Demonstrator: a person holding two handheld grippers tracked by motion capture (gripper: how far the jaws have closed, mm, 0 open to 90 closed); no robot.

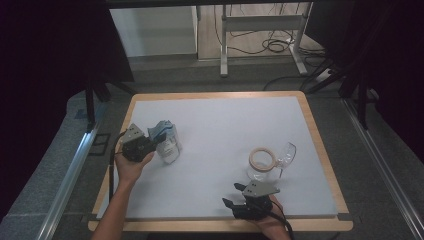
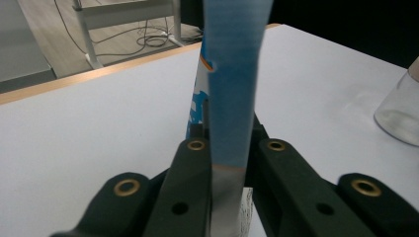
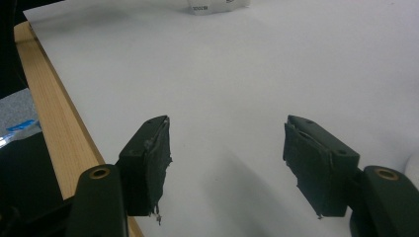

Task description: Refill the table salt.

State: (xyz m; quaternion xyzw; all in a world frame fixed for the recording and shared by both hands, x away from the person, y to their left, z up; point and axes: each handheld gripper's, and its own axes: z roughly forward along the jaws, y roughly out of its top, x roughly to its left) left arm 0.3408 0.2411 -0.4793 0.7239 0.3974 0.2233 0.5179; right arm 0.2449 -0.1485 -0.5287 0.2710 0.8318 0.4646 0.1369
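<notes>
My left gripper [image 1: 150, 139] sits at the left of the white mat [image 1: 225, 120], held by a hand. It is shut on a flat blue and white packet [image 1: 161, 129]. In the left gripper view the packet [image 2: 232, 74] rises upright out of the closed jaws of that gripper [image 2: 227, 140]. A small white bottle [image 1: 169, 148] stands just right of the gripper, touching or nearly touching the packet. My right gripper [image 1: 231, 196] rests near the front edge, open, with nothing between its jaws [image 3: 227, 128].
A clear glass jar [image 1: 261, 169] with a tan ring on its rim stands right of centre, also seen in the left gripper view [image 2: 400, 111]. A wine glass [image 1: 286, 154] lies on its side against it. The wooden table edge [image 3: 49, 113] runs beside the right gripper.
</notes>
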